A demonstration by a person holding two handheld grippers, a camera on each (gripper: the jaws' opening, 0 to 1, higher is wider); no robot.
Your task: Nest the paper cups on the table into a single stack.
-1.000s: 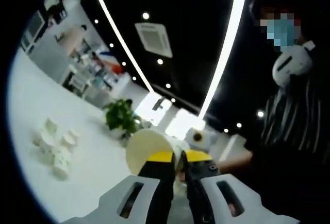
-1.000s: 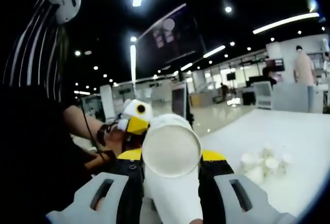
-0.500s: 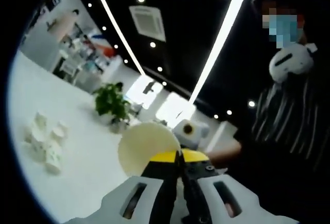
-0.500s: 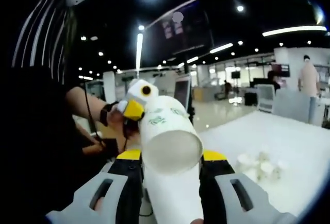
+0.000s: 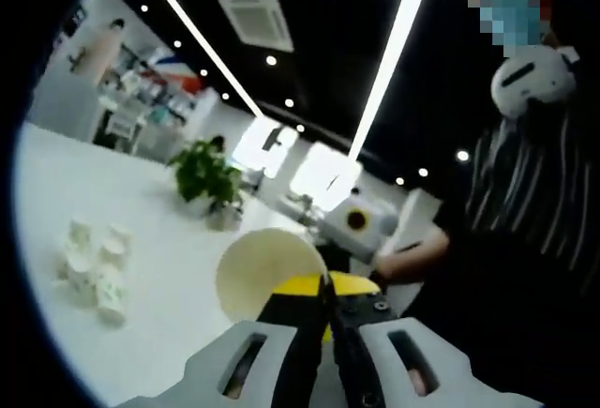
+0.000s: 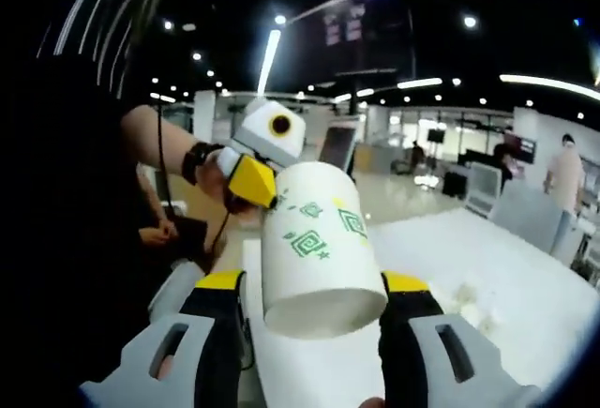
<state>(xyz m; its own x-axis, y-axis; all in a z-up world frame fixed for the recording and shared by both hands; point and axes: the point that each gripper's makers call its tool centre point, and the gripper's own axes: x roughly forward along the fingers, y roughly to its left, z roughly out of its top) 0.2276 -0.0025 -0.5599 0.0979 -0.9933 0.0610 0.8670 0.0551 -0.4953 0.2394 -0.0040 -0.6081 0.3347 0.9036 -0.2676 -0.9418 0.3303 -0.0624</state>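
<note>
Gripping a patterned paper cup at frame centre, the right gripper clamps its sides; the left gripper pinches another cup's rim, loose cups clustered on the white table at left.

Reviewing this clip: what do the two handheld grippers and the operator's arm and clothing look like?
Each gripper has pale grey slotted jaw arms and black fingers capped in yellow: the left gripper in the left gripper view, the right gripper in the right gripper view. A thin dark cable runs along the person's forearm, which bears a black wrist strap. The person wears a dark top with thin white stripes.
</note>
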